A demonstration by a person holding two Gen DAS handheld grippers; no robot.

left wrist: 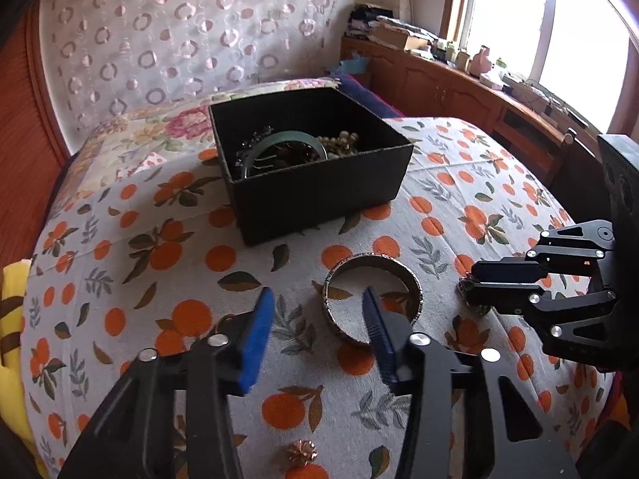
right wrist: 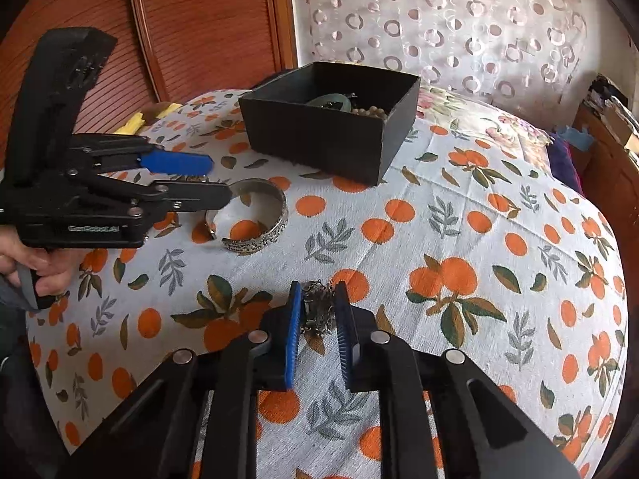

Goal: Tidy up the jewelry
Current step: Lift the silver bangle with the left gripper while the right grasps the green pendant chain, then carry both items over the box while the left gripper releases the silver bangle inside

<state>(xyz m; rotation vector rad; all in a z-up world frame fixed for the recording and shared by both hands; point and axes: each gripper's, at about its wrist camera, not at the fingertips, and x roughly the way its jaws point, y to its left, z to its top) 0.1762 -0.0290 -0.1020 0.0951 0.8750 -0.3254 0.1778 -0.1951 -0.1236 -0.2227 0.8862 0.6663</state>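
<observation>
A black open box (left wrist: 319, 183) holds a green bangle (left wrist: 287, 145), beads and dark jewelry; it also shows in the right wrist view (right wrist: 319, 135). A silver cuff bangle (left wrist: 373, 299) lies on the orange-print tablecloth (left wrist: 159, 279). My left gripper (left wrist: 317, 307) is open; its right finger reaches over the cuff's near rim, its left finger is outside it. In the right wrist view the cuff (right wrist: 255, 219) lies by the left gripper (right wrist: 217, 179). My right gripper (right wrist: 317, 299) is shut on a metal chain piece (right wrist: 317, 311) on the cloth, also seen in the left wrist view (left wrist: 469, 291).
A small copper bead ornament (left wrist: 301, 453) lies on the cloth near the front edge. A yellow cloth (left wrist: 10, 319) sits at the table's left. A wooden sideboard (left wrist: 459, 88) with clutter stands under the window on the right.
</observation>
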